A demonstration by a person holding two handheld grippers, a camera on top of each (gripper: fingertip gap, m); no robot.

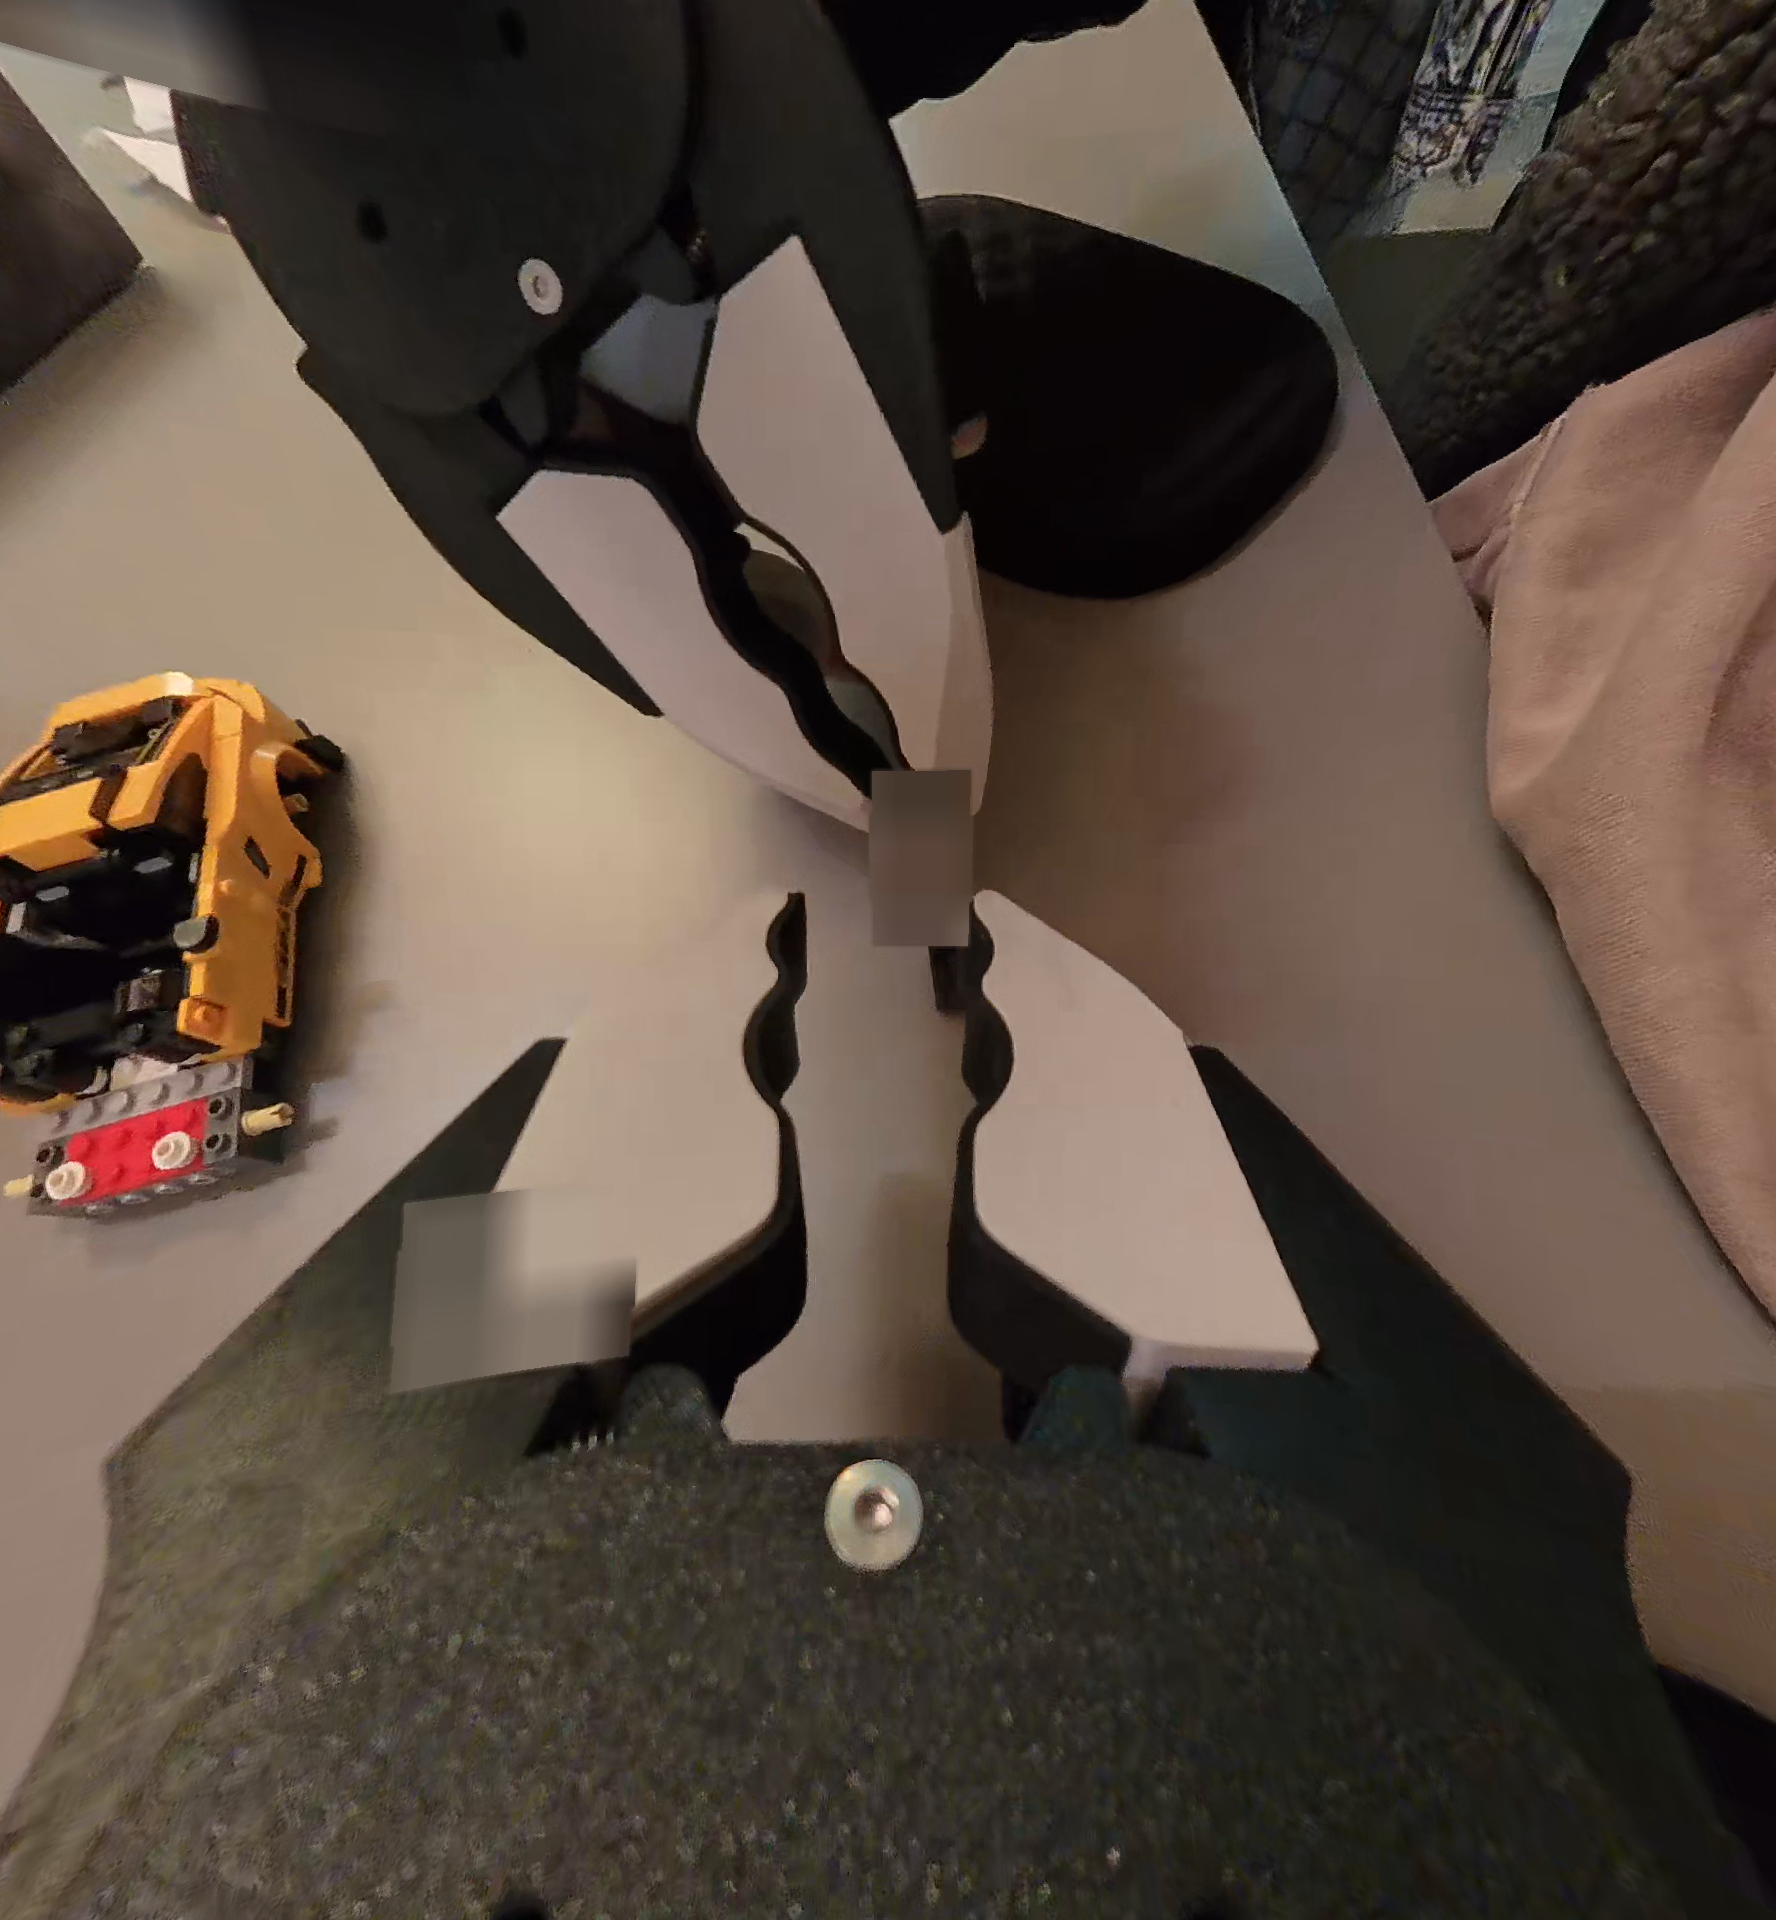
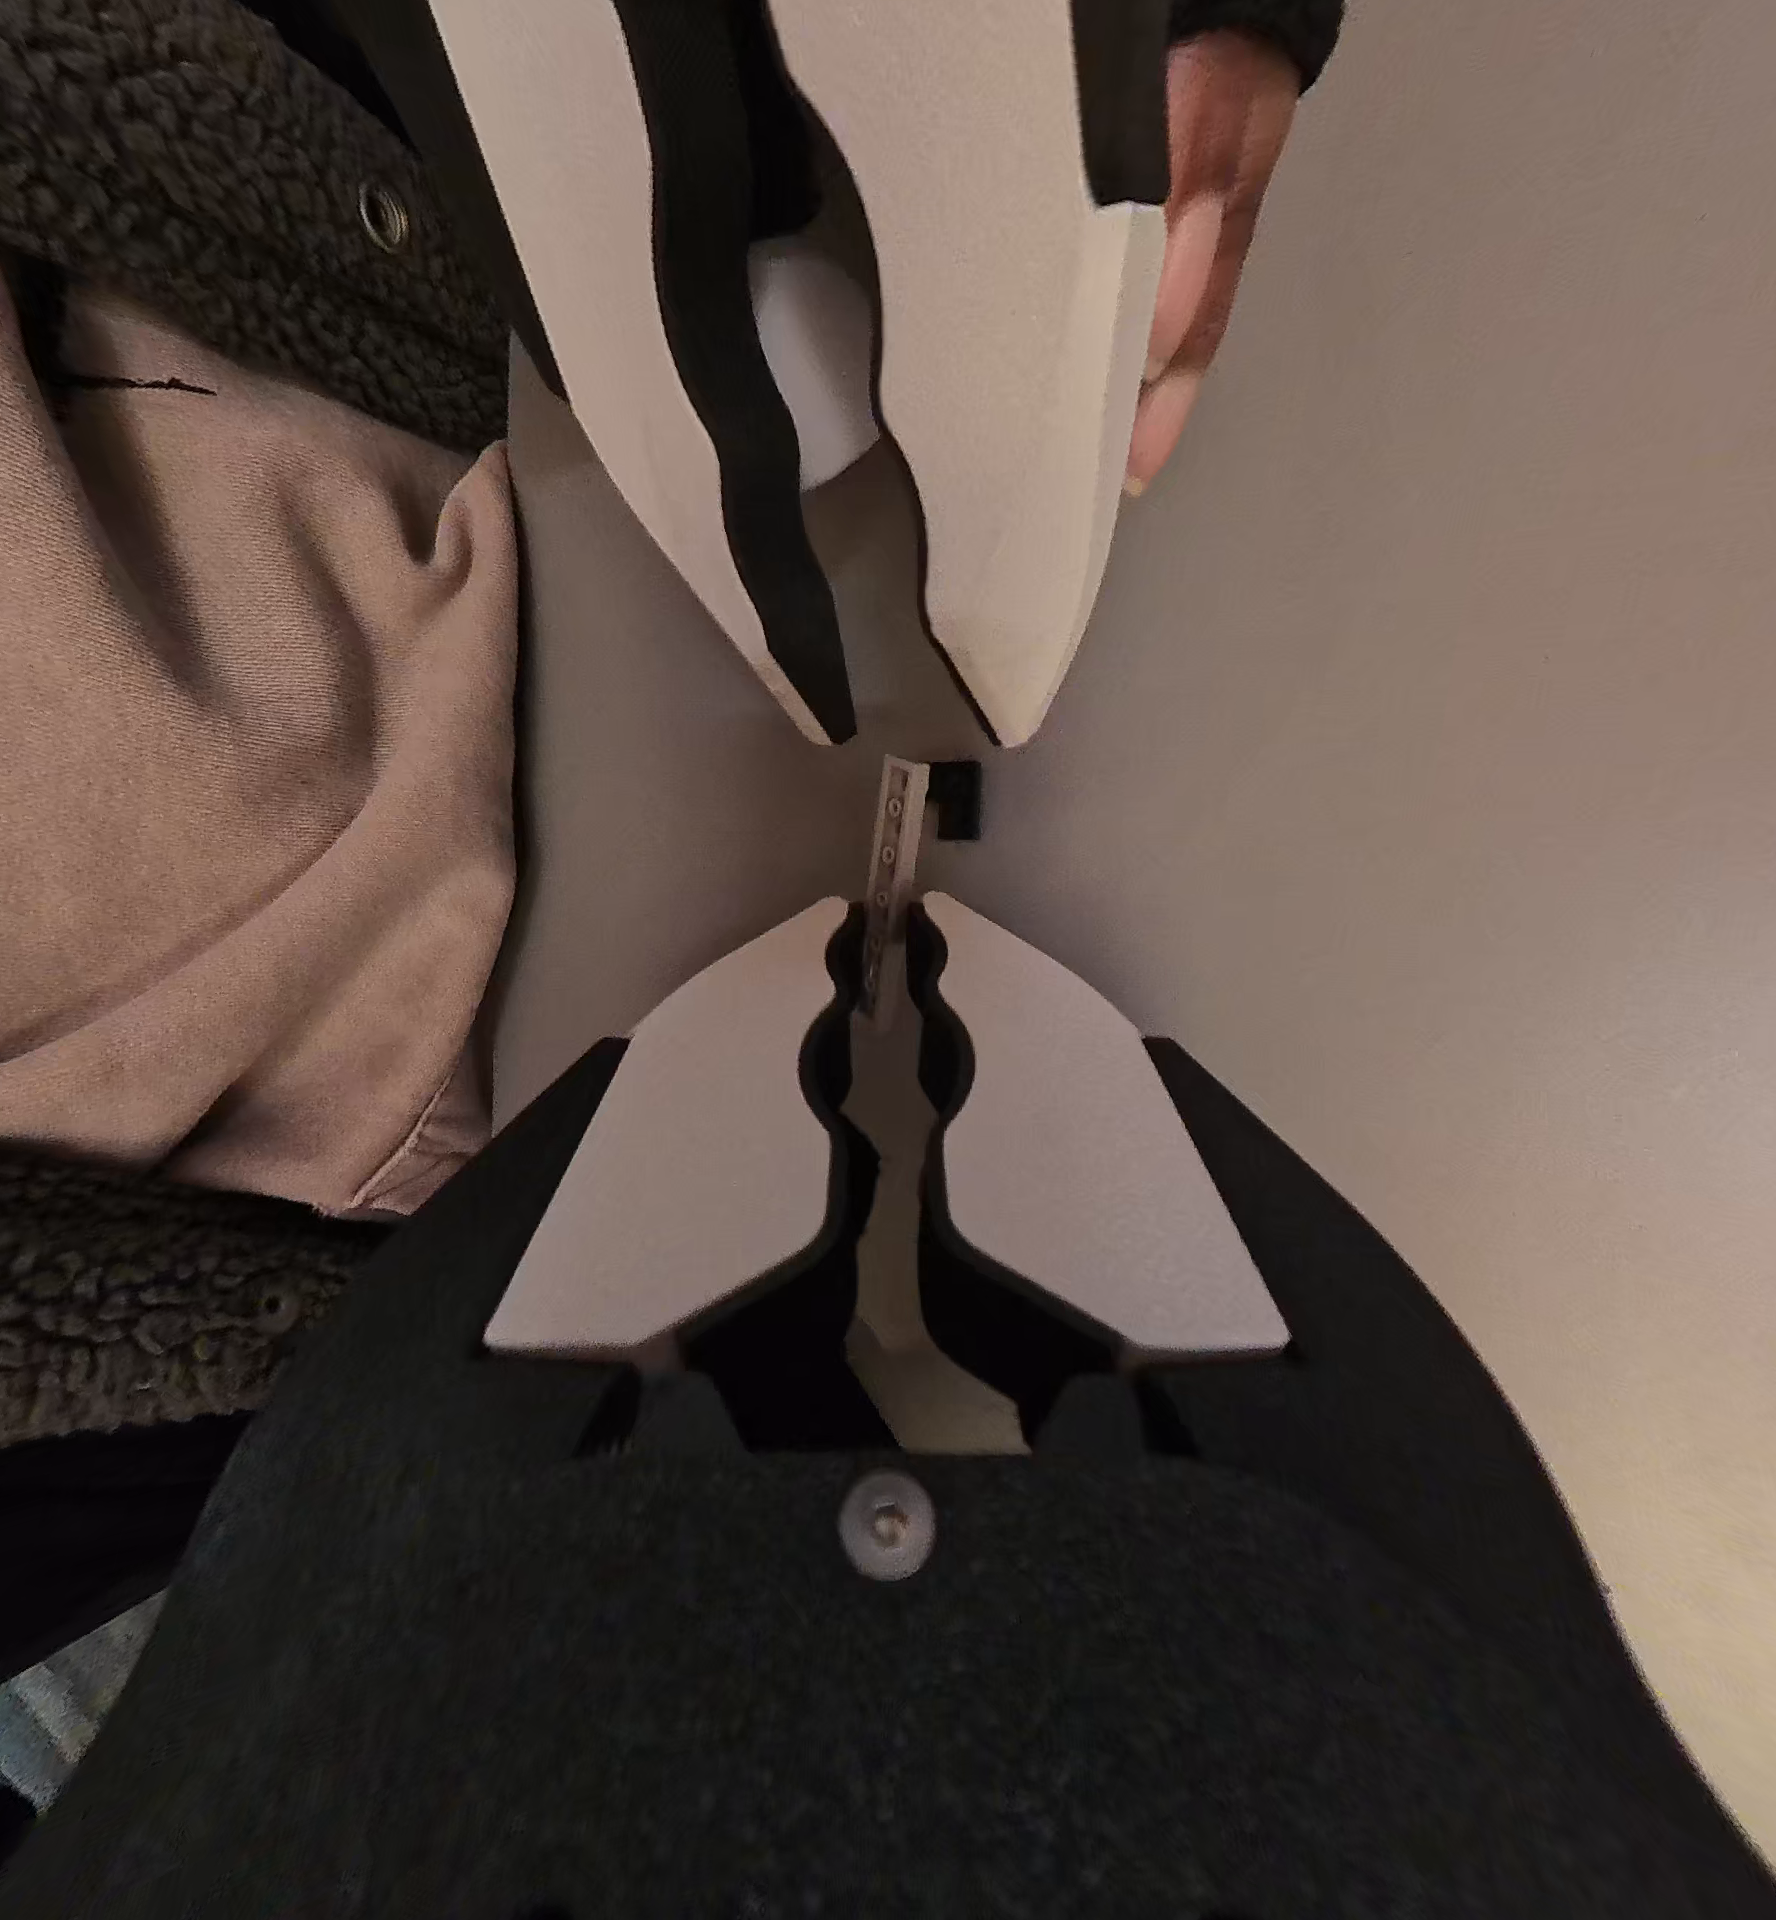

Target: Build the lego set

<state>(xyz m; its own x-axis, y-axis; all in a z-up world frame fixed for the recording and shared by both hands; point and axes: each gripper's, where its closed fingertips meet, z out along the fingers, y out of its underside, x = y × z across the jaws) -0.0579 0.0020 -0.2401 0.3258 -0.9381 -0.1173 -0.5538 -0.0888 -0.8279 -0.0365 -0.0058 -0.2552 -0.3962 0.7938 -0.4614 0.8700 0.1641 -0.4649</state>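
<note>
Right tool (image 2: 884,906) is clamping a thin grey plate (image 2: 892,831) by its near end, so the far end is sticking out free toward the left tool (image 2: 920,740). Plate's long axis is running along the right tool's fingers, pointing straight at the opposing tips. A small black piece (image 2: 957,800) is sitting just beside the plate's far end; whether it is attached is unclear. Left tool is standing released, jaws parted, apparently poised to receive or press. Both are working above the counter (image 2: 1486,727). The yellow car (image 1: 136,914) is lying well apart on the counter, likely waiting for this subassembly.
</note>
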